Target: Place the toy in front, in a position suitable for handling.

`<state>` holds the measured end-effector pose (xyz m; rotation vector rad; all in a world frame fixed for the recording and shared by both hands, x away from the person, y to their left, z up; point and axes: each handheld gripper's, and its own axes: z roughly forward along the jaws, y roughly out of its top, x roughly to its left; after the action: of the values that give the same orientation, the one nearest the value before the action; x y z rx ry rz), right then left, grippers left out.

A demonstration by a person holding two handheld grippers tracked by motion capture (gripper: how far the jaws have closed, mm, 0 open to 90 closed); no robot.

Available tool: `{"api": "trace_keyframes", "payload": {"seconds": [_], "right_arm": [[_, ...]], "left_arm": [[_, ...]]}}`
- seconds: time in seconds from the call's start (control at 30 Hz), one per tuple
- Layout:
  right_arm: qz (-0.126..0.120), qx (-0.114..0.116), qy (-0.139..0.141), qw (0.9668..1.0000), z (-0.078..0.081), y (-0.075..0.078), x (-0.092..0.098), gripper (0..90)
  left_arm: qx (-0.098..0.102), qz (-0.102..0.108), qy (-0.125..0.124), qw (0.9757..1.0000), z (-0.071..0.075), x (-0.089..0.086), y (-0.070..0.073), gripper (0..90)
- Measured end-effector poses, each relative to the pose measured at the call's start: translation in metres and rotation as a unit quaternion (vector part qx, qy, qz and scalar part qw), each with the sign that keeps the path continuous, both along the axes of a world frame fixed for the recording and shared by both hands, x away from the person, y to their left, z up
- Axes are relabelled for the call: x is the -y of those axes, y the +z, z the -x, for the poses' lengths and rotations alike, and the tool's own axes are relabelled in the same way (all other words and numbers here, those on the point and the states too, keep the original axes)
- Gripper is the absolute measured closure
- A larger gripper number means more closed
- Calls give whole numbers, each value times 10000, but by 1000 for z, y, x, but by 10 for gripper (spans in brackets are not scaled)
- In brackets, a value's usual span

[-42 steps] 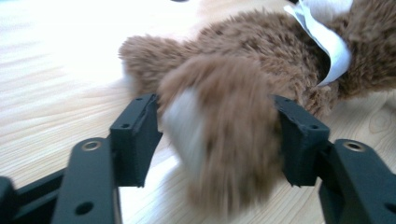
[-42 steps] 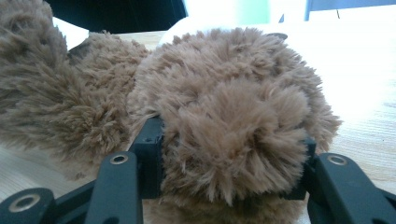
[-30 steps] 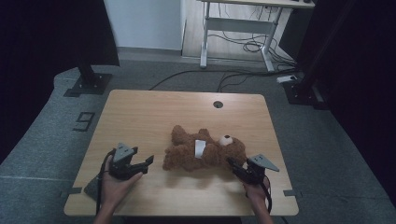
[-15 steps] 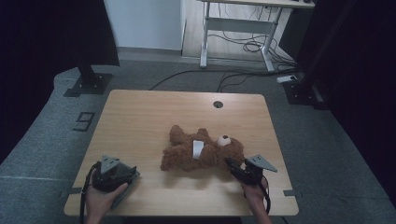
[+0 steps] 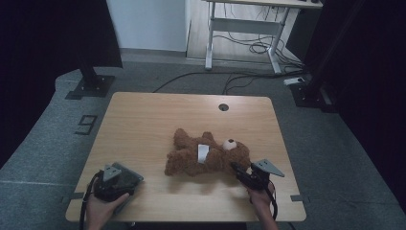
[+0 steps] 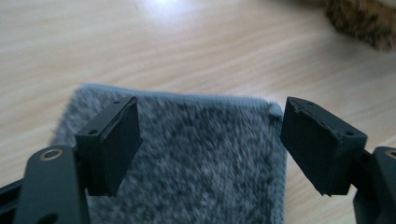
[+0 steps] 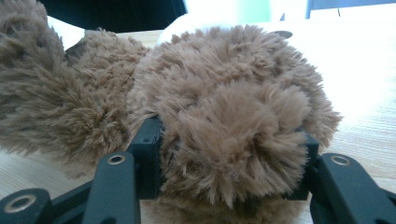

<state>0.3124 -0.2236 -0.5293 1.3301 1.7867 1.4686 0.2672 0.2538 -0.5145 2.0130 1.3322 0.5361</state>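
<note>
In the high view we see a brown plush teddy bear (image 5: 207, 156) lying on its back a little right of centre on the wooden table (image 5: 158, 120), head toward the right, with a white label across its belly and a pale muzzle facing up. Our right gripper (image 5: 238, 168) sits at the lower right of the frame, its tips touching the bear's head. Our left gripper (image 5: 125, 178) is low at the lower left, well apart from the bear.

In the left gripper view a grey, felt-like cloth (image 6: 196, 154) lies flat on the table in the lower middle, between and beneath the two black jaws. The jaws have just been opening; they stand wide and press on nothing. A strip of brown fur shows blurred in the upper right corner.

In the right gripper view the bear's fur (image 7: 233, 121) is shaggy, long and tan-brown. The jaws are clamped on a rounded tuft of it at lower centre, one pad on each side.
</note>
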Motion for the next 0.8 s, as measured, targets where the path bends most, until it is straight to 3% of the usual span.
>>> {"api": "trace_keyframes", "payload": {"seconds": [0.13,0.17,0.43,0.6,0.63,0.7,0.8], "right_arm": [[16,1,-18,10000,1,0,-1,455],[4,-2,-27,10000,1,0,-1,455],[14,-6,41,10000,2,-1,2,446],[13,16,39,10000,2,-2,2,445],[16,24,43,10000,2,-2,2,445],[19,24,49,10000,3,-2,2,445],[15,28,52,10000,3,-2,2,444]], "left_arm": [[-184,-111,-129,9997,0,6,-6,170],[-212,-265,-70,9994,-1,7,-10,170],[-398,-219,73,9989,-7,2,-20,180],[-372,-215,149,9990,-7,1,-23,220],[-317,-366,184,9987,-6,3,-24,233],[-303,-408,230,9984,-6,5,-24,247],[-211,-424,275,9985,-5,5,-24,352]]}}
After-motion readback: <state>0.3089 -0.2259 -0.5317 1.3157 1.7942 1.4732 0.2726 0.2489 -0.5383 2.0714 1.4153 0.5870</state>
